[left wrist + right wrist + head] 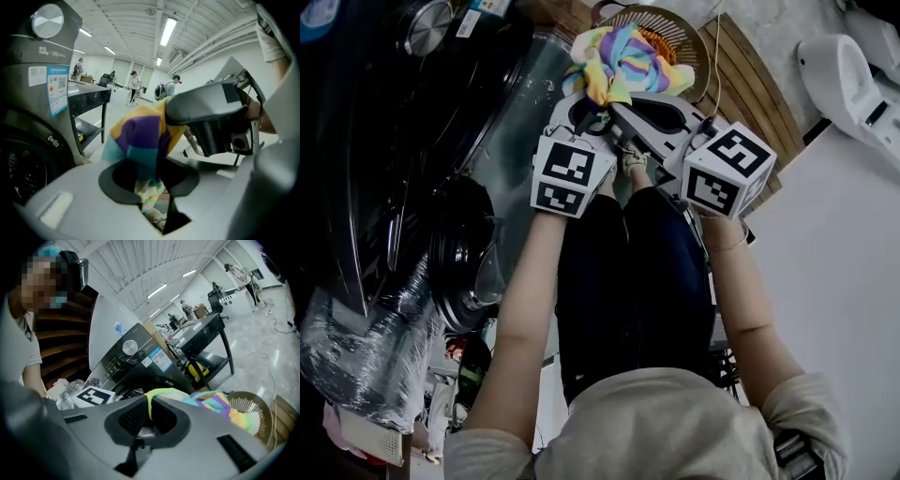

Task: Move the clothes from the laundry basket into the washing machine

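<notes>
Up over the basket (696, 42) the cloth (619, 61) hangs by one thin fold pinched in the closed right gripper (149, 408) – left gripper (151, 183) jaws apart, gripping nothing – so swinging left to the washer (461, 255) might slip it loose.

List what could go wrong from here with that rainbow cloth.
1. The right tool pinches only a thin fold of the rainbow cloth. The fold could slip free on the way to the washing machine.
2. The left tool stands open around the cloth's hanging part, so it gives no backup and may snag it.
3. The cloth's loose bulk shows just over the basket and might catch its rim.
</notes>
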### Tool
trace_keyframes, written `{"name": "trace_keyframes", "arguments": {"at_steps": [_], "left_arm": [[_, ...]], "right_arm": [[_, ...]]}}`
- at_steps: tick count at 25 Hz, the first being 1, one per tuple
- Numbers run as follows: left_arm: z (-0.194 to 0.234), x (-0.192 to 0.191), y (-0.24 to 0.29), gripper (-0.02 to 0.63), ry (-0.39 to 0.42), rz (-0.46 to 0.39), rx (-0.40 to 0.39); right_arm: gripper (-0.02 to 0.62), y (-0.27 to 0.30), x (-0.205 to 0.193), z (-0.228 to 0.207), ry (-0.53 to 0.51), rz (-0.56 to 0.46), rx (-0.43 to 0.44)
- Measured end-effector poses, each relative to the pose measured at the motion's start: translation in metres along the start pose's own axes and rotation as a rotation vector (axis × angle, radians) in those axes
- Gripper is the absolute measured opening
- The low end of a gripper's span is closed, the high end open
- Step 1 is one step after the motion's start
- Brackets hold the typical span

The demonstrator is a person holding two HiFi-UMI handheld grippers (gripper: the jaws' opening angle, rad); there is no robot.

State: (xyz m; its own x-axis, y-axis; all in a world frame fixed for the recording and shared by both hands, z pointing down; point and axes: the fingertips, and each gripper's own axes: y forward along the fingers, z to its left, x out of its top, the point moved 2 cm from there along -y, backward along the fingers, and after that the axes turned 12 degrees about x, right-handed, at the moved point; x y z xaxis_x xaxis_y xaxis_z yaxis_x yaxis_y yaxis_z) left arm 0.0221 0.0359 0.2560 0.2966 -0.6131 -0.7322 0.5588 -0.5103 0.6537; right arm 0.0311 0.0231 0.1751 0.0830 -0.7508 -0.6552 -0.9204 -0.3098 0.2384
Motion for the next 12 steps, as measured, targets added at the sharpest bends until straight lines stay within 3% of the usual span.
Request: {"name": "trace_keyframes", "arguments": {"at_steps": [1,2,6,12], "left_arm": [[0.003,-0.002,-0.001,0.101,-0.022,0.000,0.016],[0.006,-0.004,-0.002,0.090,-0.039,0.002,0.029],[0.016,-0.012,-0.013,0.075,-0.082,0.007,0.088],[0.037,-0.033,-0.036,0.075,-0.168,-0.020,0.194]], "right_arm": [[0.012,0.000,-0.003,-0.002,-0.001,-0.007,-0.010],[0.014,-0.002,-0.005,-0.004,0.001,-0.016,-0.020],[0.014,-0.006,-0.012,-0.010,0.012,-0.024,-0.037],[0.014,0.001,-0.036,0.001,-0.010,0.049,0.005]]}}
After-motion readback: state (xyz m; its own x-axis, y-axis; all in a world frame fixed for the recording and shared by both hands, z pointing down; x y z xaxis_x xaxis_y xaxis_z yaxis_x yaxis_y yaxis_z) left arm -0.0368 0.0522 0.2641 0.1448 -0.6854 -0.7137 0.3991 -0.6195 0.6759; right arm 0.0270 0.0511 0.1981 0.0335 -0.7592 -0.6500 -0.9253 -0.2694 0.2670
